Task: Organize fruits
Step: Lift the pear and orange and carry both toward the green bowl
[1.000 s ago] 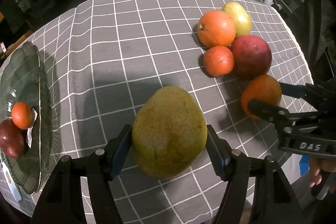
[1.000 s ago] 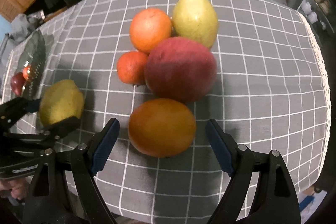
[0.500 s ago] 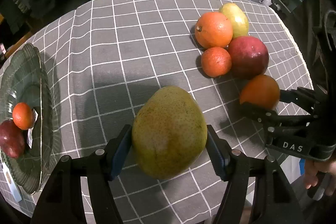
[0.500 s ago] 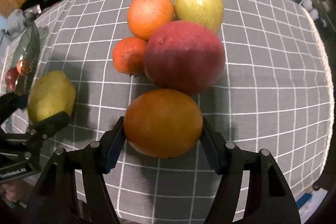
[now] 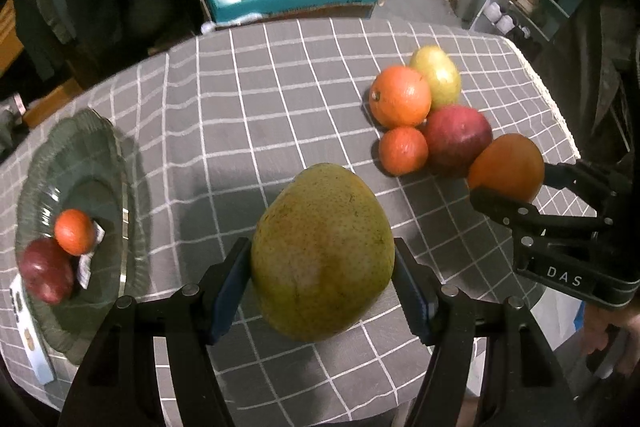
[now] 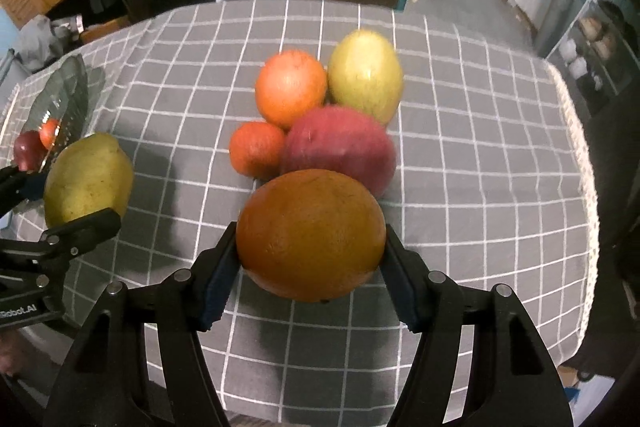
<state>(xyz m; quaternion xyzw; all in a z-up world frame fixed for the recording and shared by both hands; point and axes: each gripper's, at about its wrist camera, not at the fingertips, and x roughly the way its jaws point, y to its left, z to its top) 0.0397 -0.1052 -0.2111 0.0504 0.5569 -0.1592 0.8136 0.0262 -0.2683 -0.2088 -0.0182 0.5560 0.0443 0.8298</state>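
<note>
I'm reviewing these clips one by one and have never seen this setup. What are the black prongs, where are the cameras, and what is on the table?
No robot here: a person holds a two-finger clamp in each hand, each carrying a fisheye camera looking along its fingers. The left view shows the left hand-held gripper shut on a green-yellow mango. The right view shows the right hand-held gripper shut on a large orange. On the grey checked tablecloth four fruits cluster together: an orange, a yellow fruit, a dark red fruit and a small orange. A glass plate at the left holds two small fruits.
</note>
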